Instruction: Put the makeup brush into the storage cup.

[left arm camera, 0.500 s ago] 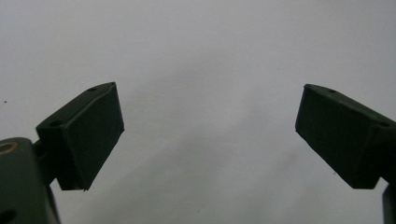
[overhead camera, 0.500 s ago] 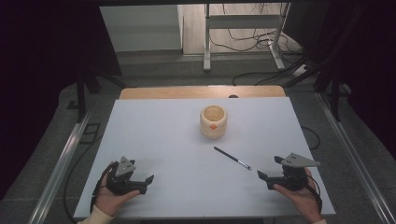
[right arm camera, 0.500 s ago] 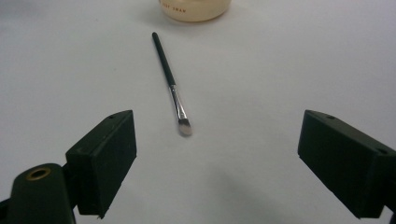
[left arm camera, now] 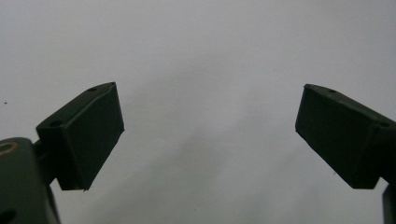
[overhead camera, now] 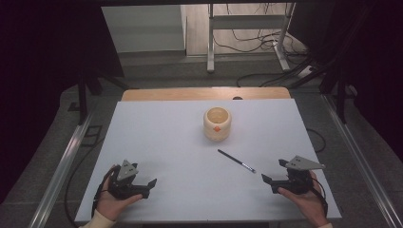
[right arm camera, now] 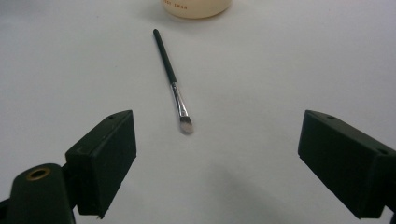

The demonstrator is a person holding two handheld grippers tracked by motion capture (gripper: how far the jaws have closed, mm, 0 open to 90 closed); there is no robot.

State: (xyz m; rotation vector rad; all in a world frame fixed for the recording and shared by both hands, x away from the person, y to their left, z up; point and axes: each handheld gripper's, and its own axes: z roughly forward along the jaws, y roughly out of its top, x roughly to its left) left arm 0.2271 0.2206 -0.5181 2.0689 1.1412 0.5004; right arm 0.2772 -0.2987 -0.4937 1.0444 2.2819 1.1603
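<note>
Start of the reach. The makeup brush (overhead camera: 236, 161) lies flat on the white desk (overhead camera: 166, 142), at five o'clock from the cream cup (overhead camera: 217, 123), bristles toward the right tongs (overhead camera: 267, 182). Both the right and the left tongs (overhead camera: 148, 186) are held wide and empty. The thin handle is best pinched mid-length, jaws crosswise. Open room is left all round; the near edge lies close.

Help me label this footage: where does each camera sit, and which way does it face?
High view: above the person's side, looking forward and down on the white table; both hands, left gripper, right gripper show.
Left gripper view: along its open fingers at bare tabletop.
Right gripper view: along its open fingers at the makeup brush and cream cup.
Shared: high and right gripper views both show brush and cup.
</note>
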